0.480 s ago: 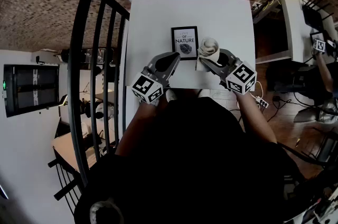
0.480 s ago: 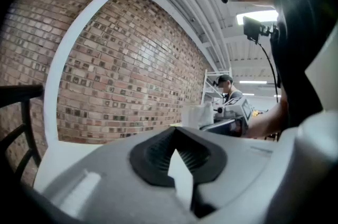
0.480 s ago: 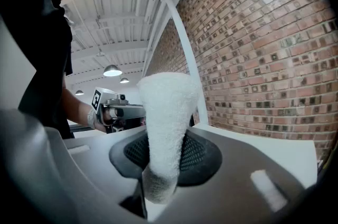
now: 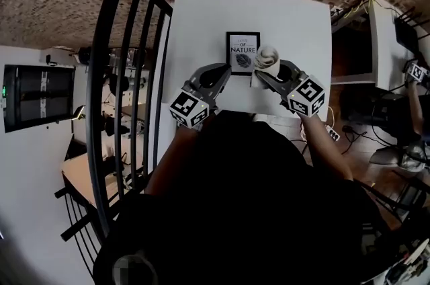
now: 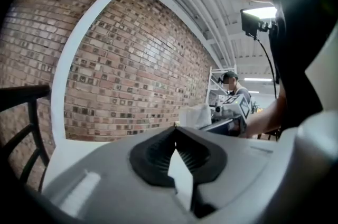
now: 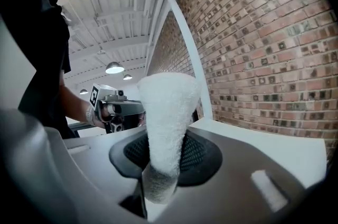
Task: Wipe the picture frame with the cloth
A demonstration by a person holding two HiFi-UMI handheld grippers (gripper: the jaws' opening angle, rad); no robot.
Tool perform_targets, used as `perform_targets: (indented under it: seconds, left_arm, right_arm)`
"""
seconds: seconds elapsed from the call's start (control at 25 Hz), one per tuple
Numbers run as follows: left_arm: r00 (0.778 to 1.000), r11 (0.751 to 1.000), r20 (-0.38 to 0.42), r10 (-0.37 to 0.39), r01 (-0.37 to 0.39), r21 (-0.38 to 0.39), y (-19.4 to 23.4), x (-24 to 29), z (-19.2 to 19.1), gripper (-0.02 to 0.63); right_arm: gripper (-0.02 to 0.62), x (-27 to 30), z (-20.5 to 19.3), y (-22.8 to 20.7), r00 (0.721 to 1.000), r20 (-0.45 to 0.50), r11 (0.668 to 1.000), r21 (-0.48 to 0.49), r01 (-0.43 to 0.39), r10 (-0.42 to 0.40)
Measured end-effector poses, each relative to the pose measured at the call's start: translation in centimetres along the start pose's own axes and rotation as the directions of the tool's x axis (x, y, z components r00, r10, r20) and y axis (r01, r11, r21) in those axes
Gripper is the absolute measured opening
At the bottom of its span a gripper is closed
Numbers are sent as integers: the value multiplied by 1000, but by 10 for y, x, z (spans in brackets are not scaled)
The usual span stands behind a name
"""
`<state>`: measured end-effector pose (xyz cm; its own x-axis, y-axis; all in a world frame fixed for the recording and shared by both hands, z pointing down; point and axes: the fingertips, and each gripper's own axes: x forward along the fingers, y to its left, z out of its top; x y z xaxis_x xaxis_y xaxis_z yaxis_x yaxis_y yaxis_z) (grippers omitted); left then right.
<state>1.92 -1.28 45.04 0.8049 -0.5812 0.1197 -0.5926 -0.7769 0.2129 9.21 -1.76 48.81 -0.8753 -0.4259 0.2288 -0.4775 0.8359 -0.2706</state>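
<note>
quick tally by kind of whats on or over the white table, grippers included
picture frame: 1
cloth: 1, clamped in the right gripper
grippers: 2, the right gripper and the left gripper
total: 4

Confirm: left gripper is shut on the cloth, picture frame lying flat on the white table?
Wrong gripper: the right gripper is shut on the cloth, as the right gripper view shows. The picture frame does lie flat on the white table.
</note>
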Motion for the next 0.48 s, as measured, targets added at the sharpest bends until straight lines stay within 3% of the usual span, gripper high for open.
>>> perform_targets:
  seconds: [0.32, 0.48]
  left_arm:
    - [997, 997, -1, -77, 77, -25, 57, -2, 2, 0]
    - [992, 992, -20, -124, 123, -39, 79, -6, -1, 0]
  right_arm:
    - [109, 63, -5, -21, 991, -112, 998, -14, 69, -70]
    - [107, 91, -30, -47, 954, -253, 987, -53, 151, -159]
